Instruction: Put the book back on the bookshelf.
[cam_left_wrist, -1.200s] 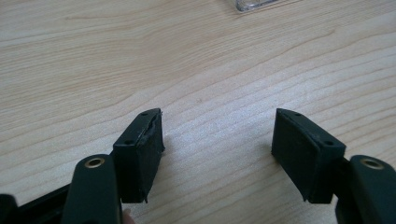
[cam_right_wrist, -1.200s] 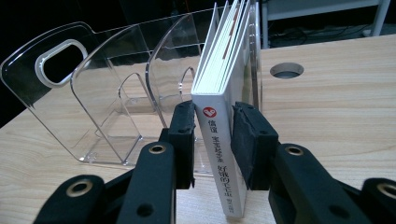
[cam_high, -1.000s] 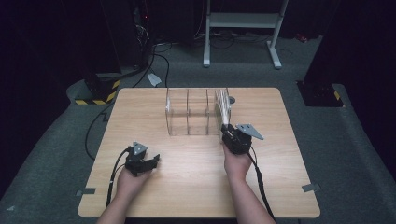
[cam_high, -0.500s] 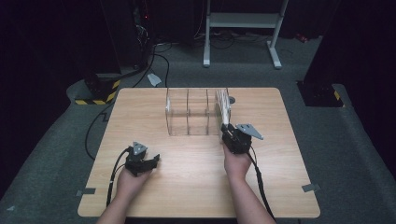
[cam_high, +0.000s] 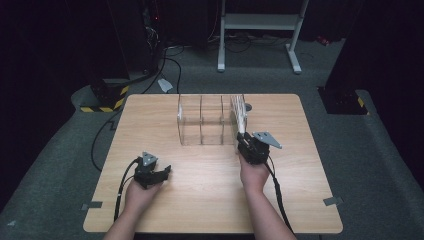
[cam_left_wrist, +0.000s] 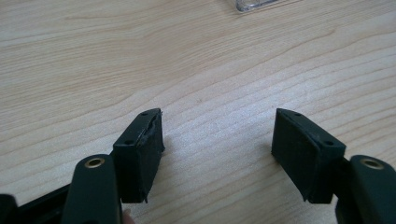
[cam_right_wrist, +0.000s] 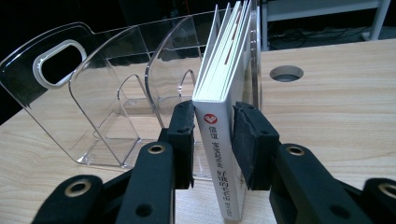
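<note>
A clear acrylic rack (cam_high: 205, 120) with three compartments stands at the table's far middle. Upright in its rightmost compartment is a white book (cam_high: 241, 114) with a red emblem on its spine. My right gripper (cam_high: 246, 142) reaches into the rack's near side. In the right gripper view its pads (cam_right_wrist: 184, 135) press on both sides of the book (cam_right_wrist: 217, 140) at the spine, next to the empty rack (cam_right_wrist: 107, 112) compartments. My left gripper (cam_high: 159, 172) rests low over bare wood at the near left, and its jaws (cam_left_wrist: 217, 135) stand open with nothing between them.
The wooden table (cam_high: 300, 175) has a round cable hole (cam_high: 248, 106) just right of the rack. A corner of the rack (cam_left_wrist: 254, 4) shows at the top of the left gripper view. Cables, a black-and-yellow block (cam_high: 102, 102) and a white stand (cam_high: 260, 30) lie on the floor beyond.
</note>
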